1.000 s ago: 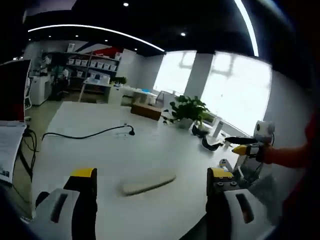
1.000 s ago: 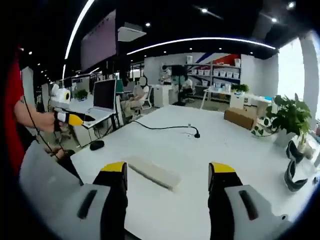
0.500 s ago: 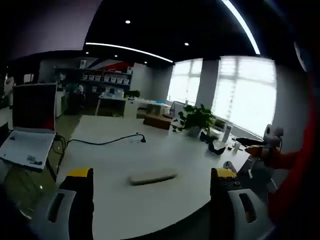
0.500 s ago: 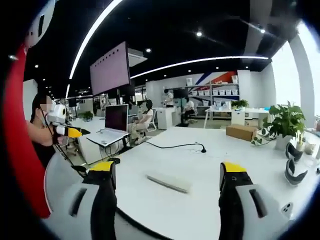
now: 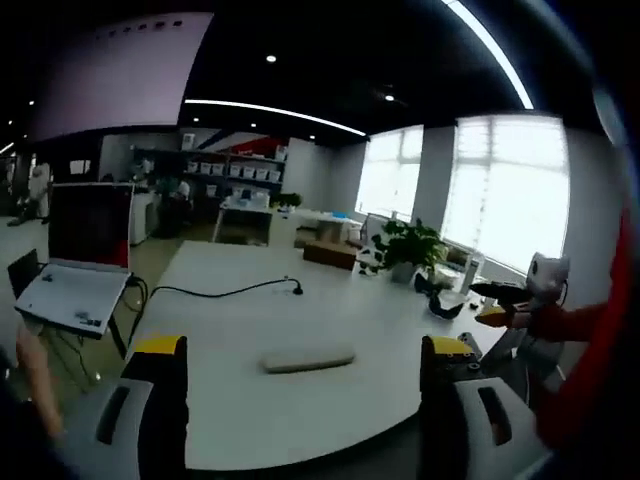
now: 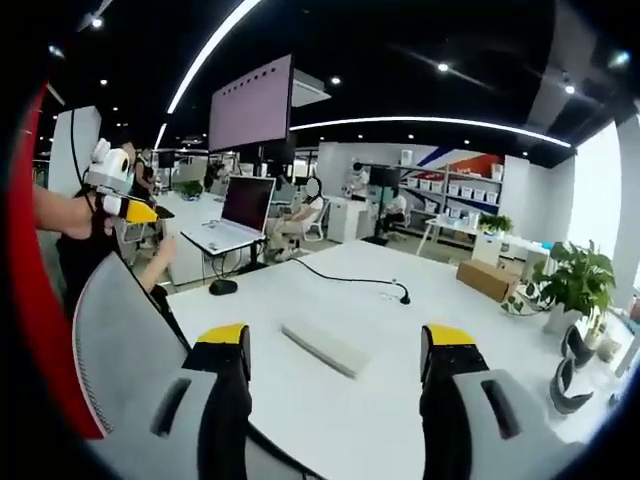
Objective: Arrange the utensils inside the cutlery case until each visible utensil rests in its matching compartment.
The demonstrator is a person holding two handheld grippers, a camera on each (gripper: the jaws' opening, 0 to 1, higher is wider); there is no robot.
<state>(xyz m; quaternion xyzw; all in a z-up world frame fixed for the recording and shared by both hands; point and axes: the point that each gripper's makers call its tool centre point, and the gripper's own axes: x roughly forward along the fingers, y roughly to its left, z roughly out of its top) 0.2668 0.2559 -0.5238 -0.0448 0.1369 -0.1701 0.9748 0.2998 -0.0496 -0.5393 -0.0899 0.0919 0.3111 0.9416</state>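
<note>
Change: both cameras have pulled back and up from the table over the last second; the case lies where it lay, and more of the room shows around it, the laptop included.
Case: the closed, pale cutlery case (image 5: 306,358) (image 6: 326,348) lies flat on the white table (image 5: 250,300) (image 6: 400,330), near its front edge, touching nothing else. No utensil can be seen.
Left gripper: the left gripper (image 5: 300,365) hangs in the air short of the case, jaws spread wide and holding nothing. In the right gripper view it shows far left of the case (image 6: 128,207), gripped by a hand.
Right gripper: the right gripper (image 6: 336,350) also hovers short of the case, jaws wide apart and empty. In the left gripper view it shows well right of the case (image 5: 492,316), at the end of a red sleeve (image 5: 560,322).
Cable: a black cable (image 5: 215,292) (image 6: 345,278) runs across the table beyond the case, well apart from it.
Laptop: an open laptop (image 5: 75,265) (image 6: 232,215) sits on another desk, far from the case, off towards the cable's end of the room.
Mouse: a dark mouse (image 6: 223,287) rests at the table's edge, on the laptop side of the case.
Plant: a potted plant (image 5: 410,250) (image 6: 575,285) stands at the table's far side, beyond the case.
Box: a brown box (image 5: 332,254) (image 6: 484,279) lies near the plant.
Chair: a grey mesh chair back (image 6: 120,340) stands beside the table, on the mouse side of the case.
</note>
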